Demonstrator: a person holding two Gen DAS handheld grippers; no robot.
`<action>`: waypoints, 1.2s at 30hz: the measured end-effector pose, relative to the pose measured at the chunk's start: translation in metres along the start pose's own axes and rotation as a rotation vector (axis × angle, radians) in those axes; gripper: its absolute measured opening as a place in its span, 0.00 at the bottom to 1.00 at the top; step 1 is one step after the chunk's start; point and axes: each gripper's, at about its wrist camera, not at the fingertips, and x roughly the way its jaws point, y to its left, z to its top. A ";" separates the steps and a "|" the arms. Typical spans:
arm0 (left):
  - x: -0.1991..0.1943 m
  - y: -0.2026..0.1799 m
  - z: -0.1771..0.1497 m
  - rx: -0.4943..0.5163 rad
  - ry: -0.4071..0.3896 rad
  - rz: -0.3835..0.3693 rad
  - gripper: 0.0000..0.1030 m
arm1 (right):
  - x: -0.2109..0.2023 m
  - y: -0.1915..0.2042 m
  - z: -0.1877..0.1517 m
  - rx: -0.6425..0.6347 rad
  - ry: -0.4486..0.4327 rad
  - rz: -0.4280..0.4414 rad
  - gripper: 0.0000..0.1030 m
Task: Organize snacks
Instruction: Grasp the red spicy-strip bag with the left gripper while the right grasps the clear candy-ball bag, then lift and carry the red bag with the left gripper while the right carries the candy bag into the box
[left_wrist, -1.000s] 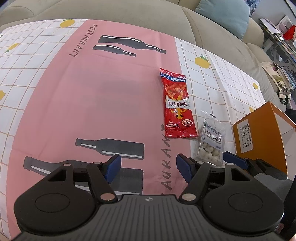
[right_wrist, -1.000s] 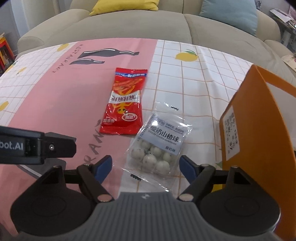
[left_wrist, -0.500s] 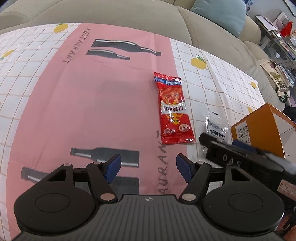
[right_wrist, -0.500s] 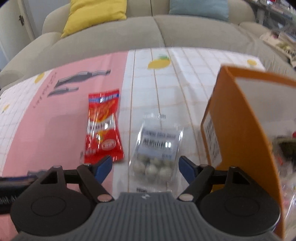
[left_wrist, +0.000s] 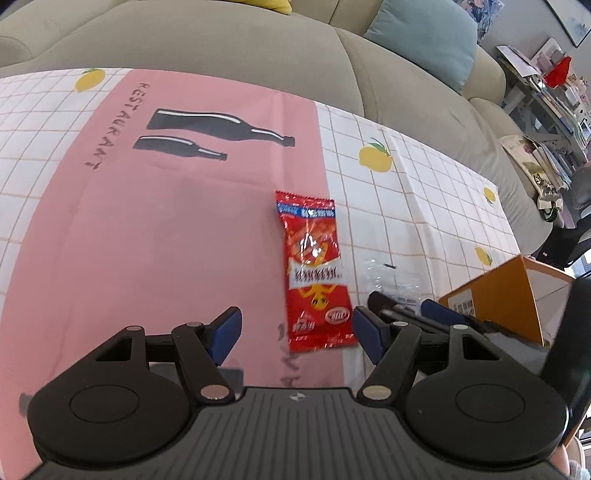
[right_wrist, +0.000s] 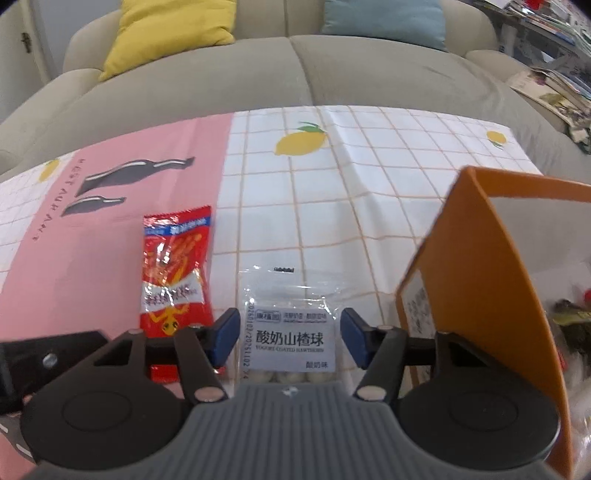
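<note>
A red snack packet lies on the pink part of the tablecloth, its near end just ahead of my open left gripper, nothing between the pads. A clear bag of white yogurt hawthorn balls lies between the fingers of my right gripper. Its jaws are closing, with small gaps still showing beside the bag. The red packet lies left of that bag. An open orange box stands to the right. From the left wrist view, the right gripper covers most of the clear bag.
The cloth-covered table backs onto a beige sofa with yellow and blue cushions. Some wrapped things lie inside the orange box. Magazines and shelves crowd the far right. Part of the left gripper's body shows at the lower left.
My right gripper has moved forward over the clear bag and its jaws have narrowed around it. My left gripper has shifted right, bringing the red packet between its fingertips' line.
</note>
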 end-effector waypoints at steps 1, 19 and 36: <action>0.003 0.000 0.003 -0.003 0.001 0.002 0.79 | 0.001 0.000 0.001 -0.007 -0.002 0.014 0.57; 0.066 -0.033 0.028 0.026 0.038 0.069 0.83 | 0.006 0.001 0.003 -0.172 -0.039 0.014 0.59; 0.036 0.003 0.002 0.174 0.099 0.109 0.55 | -0.007 0.001 -0.020 -0.158 -0.016 0.082 0.70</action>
